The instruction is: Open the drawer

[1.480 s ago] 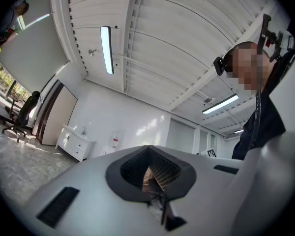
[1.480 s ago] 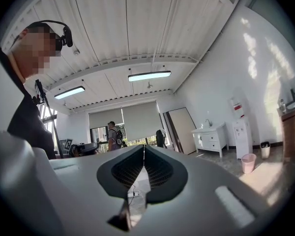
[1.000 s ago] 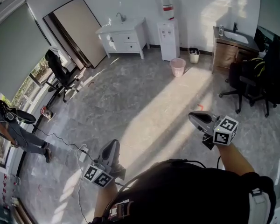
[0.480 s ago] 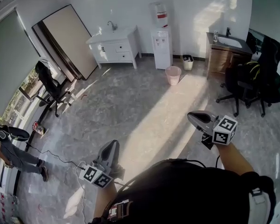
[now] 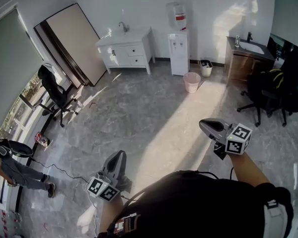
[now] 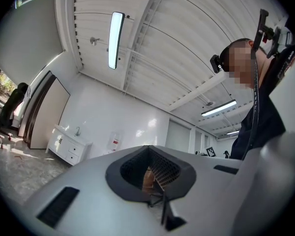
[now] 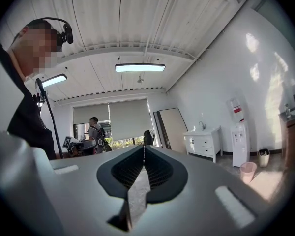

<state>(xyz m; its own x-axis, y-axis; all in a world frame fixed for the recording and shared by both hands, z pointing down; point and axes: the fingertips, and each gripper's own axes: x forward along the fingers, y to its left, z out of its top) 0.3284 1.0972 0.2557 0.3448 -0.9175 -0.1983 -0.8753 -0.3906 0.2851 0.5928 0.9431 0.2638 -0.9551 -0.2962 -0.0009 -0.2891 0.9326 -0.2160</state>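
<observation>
Marble floor (image 5: pixel 154 103), sunlit — white cabinet (image 5: pixel 114 53) stood against the far wall, drawers (image 5: pixel 135 50) facing out, well ahead and leftward of left gripper (image 5: pixel 119 155) and right gripper (image 5: pixel 203 124). Both had jaws together, empty — left one judged nearer.

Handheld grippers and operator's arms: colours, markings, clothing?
Left gripper and right gripper: grey tapered shells, black ribbed jaw pads. Each carries a white marker cube with black square patterns at the hand end. The operator wears a black top with the forearms uncovered.
</observation>
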